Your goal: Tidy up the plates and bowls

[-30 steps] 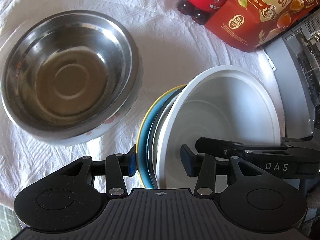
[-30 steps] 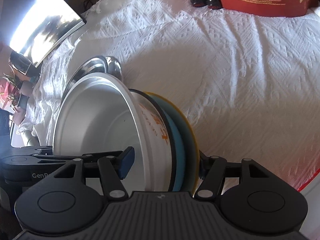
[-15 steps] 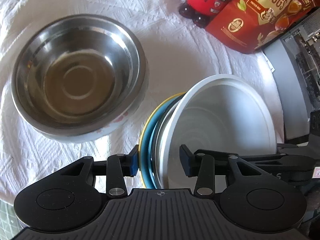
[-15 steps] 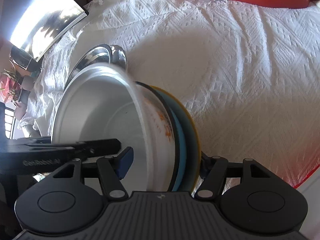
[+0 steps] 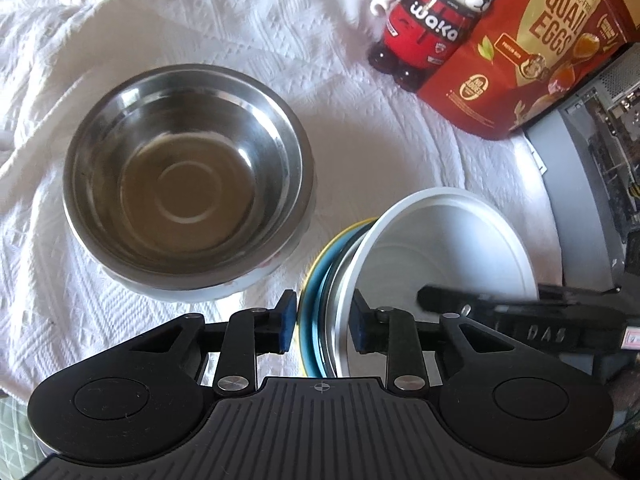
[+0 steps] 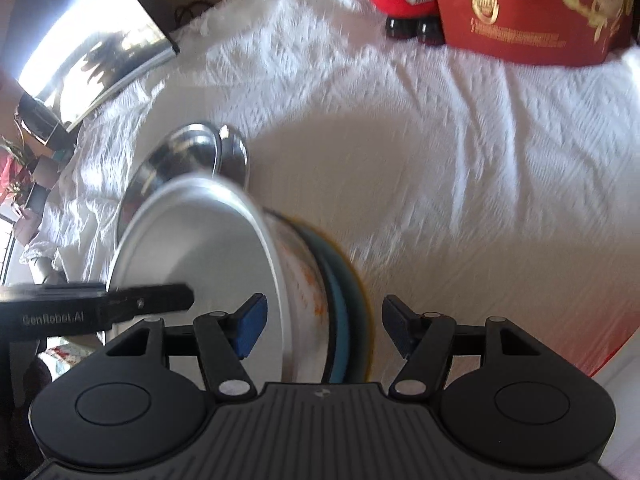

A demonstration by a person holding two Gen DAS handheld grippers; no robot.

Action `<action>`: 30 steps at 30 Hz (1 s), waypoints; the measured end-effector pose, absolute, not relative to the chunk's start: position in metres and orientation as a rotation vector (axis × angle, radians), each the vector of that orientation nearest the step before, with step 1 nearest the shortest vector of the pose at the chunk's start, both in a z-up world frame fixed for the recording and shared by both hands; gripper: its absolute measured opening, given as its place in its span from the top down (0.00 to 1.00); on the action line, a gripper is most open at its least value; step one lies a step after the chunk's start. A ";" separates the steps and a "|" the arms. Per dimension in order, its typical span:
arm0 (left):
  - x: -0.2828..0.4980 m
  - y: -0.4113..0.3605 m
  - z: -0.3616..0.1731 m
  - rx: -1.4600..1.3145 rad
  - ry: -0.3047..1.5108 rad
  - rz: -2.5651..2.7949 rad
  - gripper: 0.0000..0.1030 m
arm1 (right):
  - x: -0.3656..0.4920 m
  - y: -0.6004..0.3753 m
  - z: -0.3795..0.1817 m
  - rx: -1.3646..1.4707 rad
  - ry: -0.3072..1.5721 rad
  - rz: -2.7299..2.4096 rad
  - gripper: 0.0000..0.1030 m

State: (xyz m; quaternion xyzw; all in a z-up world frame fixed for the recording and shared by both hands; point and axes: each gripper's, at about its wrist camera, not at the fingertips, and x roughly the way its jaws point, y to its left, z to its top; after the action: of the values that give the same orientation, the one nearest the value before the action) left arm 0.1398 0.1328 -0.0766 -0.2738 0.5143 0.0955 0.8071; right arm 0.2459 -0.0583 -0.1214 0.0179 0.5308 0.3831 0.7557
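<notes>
Both claws were set about one nested stack (image 5: 320,300) of a white bowl (image 5: 448,248), a blue plate (image 5: 310,300) and a yellow plate (image 5: 340,227), held on edge above the white cloth (image 5: 360,132); the left claw (image 5: 322,316) was closing, its pads nearly on the rims, while the right claw (image 6: 322,322) stood partly open with the stack (image 6: 320,300) between its pads, and firm contact could not be told through the blur. A steel bowl (image 5: 188,184) was seen resting on the cloth just beside the stack; a red figurine (image 5: 432,20) and a red quail-egg pouch (image 5: 532,48) were placed well apart at the far side.
</notes>
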 end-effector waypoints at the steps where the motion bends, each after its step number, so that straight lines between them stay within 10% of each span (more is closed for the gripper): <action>1: 0.140 0.134 -0.076 -0.587 1.098 0.204 0.72 | 0.248 -0.059 -0.119 0.040 1.147 0.830 0.37; 30: 0.147 0.127 -0.102 -0.581 1.172 0.190 0.74 | 0.239 -0.053 -0.140 0.027 1.212 0.825 0.37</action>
State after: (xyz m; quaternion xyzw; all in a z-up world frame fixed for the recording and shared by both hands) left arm 0.1470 0.1270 -0.1017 -0.2697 0.5443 0.0882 0.7895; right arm 0.2394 -0.0526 -0.1404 0.0121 0.5533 0.3764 0.7430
